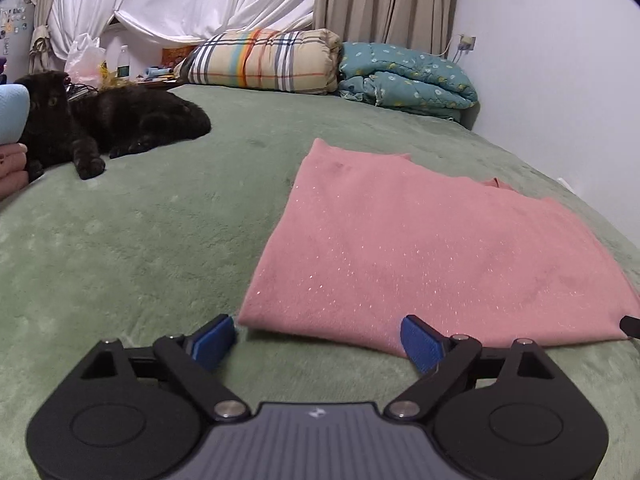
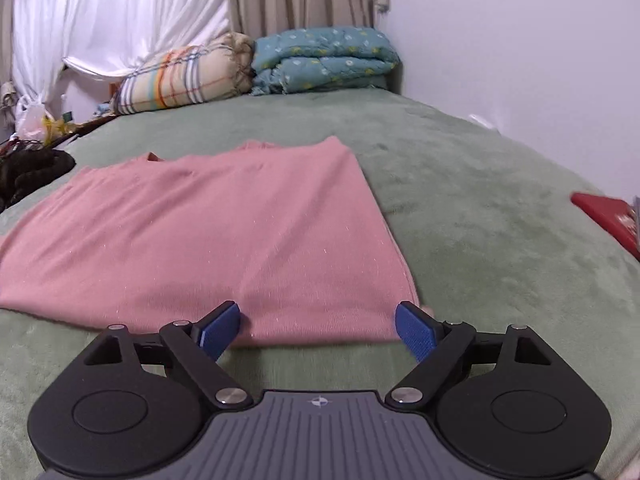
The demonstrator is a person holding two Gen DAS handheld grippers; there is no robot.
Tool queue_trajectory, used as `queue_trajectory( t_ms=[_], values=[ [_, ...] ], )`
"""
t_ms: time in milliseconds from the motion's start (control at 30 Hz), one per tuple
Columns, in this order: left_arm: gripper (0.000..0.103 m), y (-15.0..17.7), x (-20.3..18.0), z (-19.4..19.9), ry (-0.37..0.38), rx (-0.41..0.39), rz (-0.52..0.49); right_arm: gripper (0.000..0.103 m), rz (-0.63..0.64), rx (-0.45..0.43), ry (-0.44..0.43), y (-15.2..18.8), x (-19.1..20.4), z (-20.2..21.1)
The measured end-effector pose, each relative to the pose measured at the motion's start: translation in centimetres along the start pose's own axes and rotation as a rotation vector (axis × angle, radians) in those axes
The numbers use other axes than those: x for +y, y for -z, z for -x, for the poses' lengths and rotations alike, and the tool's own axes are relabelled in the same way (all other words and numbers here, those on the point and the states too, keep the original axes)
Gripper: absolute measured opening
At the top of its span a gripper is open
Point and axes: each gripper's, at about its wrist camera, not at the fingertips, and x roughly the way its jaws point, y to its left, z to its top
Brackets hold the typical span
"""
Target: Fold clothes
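Both grippers, left (image 1: 318, 340) and right (image 2: 318, 326), stand wide apart and empty at the near edge of the pink garment (image 1: 420, 248), which lies flat on the green bed (image 1: 140, 240). Near it a black cat (image 1: 112, 124) lies; quilts (image 1: 404, 76) behind; no readable writing

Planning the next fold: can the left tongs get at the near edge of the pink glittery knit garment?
Probably yes: the left tongs are open right at the pink glittery knit garment's near edge, nothing between.
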Motion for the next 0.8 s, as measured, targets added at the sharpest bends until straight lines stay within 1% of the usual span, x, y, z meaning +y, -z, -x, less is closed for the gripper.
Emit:
queue_trajectory(
  t_ms=[167,233,267,300,367,400,433,467,500,533,567,600,633,667,700,733,767,800],
  values=[
    [0.090,-0.4,0.5,0.2,0.011,0.018,-0.007,0.086,-0.007,0.021,0.002,0.6,-0.6,0.8],
    [0.090,-1.2,0.9,0.6,0.014,0.058,0.007,0.086,-0.042,0.028,0.001,0.6,-1.1,1.4],
    [0.090,-1.1,0.9,0.8,0.013,0.067,0.024,0.085,-0.098,0.028,-0.010,0.3,-1.7,1.8],
    [0.089,-2.0,1.5,1.4,0.025,0.089,0.121,0.085,-0.224,0.021,-0.049,0.1,-2.8,2.3],
    [0.089,-2.6,2.6,2.2,0.088,0.075,0.259,0.084,-0.540,0.000,-0.171,0.1,-5.5,3.0],
    [0.089,-2.8,3.4,2.6,0.133,0.067,0.371,0.084,-0.657,-0.007,-0.220,0.4,-6.4,3.0],
    [0.089,-2.9,4.1,3.1,0.178,0.059,0.482,0.084,-0.839,-0.008,-0.283,1.2,-7.3,2.8],
    [0.089,-2.8,4.6,3.3,0.217,0.063,0.603,0.084,-1.108,0.005,-0.379,2.8,-8.1,2.3],
    [0.089,-2.2,5.0,3.2,0.282,0.084,0.745,0.081,-1.275,0.025,-0.455,4.0,-8.1,1.8],
    [0.089,-1.5,4.9,2.8,0.334,0.106,0.853,0.079,-1.361,0.038,-0.509,4.6,-7.6,1.3],
    [0.089,-0.9,4.5,2.2,0.377,0.129,0.929,0.075,-1.423,0.063,-0.552,5.1,-6.8,0.7],
    [0.089,-0.4,4.0,1.5,0.420,0.153,1.005,0.069,-1.458,0.100,-0.584,5.3,-5.6,0.1],
    [0.089,0.2,3.1,0.6,0.467,0.181,1.051,0.059,-1.478,0.133,-0.600,5.4,-4.6,-0.4],
    [0.088,0.3,2.9,0.3,0.475,0.188,1.061,0.054,-1.479,0.182,-0.603,5.5,-3.6,-1.1],
    [0.088,0.9,1.9,-0.6,0.496,0.220,1.104,0.050,-1.476,0.237,-0.603,5.6,-2.3,-1.7],
    [0.088,1.2,1.6,-1.0,0.504,0.236,1.122,0.048,-1.469,0.275,-0.596,5.6,-1.5,-2.2],
    [0.088,1.5,0.7,-1.8,0.527,0.263,1.140,0.046,-1.455,0.298,-0.581,5.7,-0.6,-2.5],
    [0.088,1.5,-0.4,-2.3,0.532,0.282,1.114,0.043,-1.431,0.304,-0.557,5.6,0.2,-2.8]
  ],
)
